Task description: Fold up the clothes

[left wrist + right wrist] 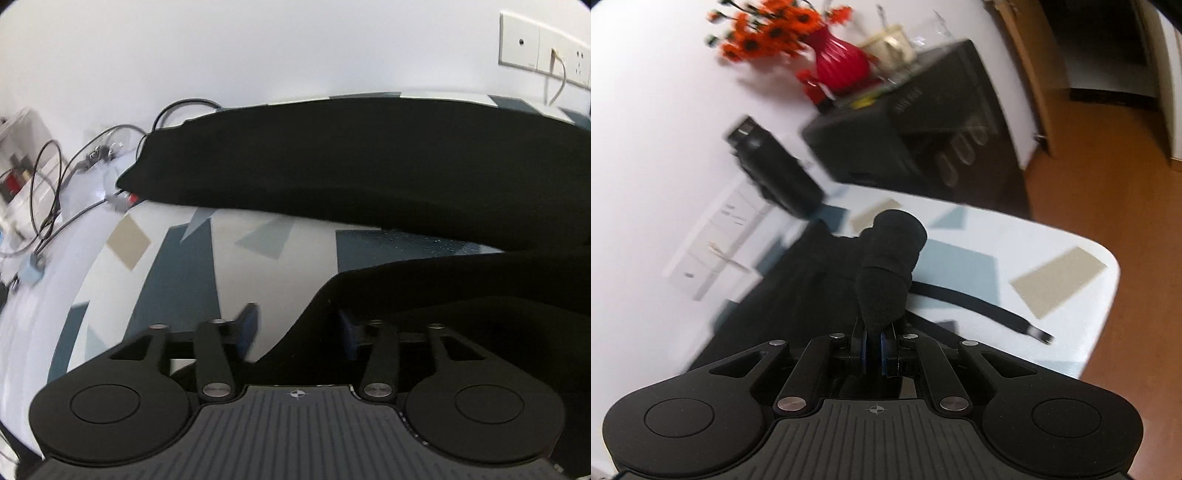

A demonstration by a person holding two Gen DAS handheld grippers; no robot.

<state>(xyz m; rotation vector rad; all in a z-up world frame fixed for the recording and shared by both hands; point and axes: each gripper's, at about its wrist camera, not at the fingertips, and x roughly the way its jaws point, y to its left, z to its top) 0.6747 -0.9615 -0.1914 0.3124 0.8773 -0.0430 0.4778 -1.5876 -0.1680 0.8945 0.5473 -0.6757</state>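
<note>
Left wrist view:
- Left gripper [295, 325]: jaws spread wide, blue pads apart, nothing clamped; right pad partly hidden behind cloth.
- Black garment [351, 166]: spread across far side of patterned tablecloth [177, 266]; a second fold of it lying near, draped over right side of gripper.
- Cables [48, 184]: looped on white surface at left, well apart from gripper.
- Wall sockets [543, 48]: upper right, one lead plugged in.

Right wrist view:
- Right gripper [874, 349]: jaws closed tight on a bunched, rolled end of black garment [886, 266], lifted above the table.
- Rest of garment: trailing down left onto tablecloth [960, 266].
- Black strap [982, 306]: flat on tablecloth, right of the roll.
- Red vase [842, 62] with orange flowers: on dark cabinet [923, 140] beyond table; blurred.
</note>
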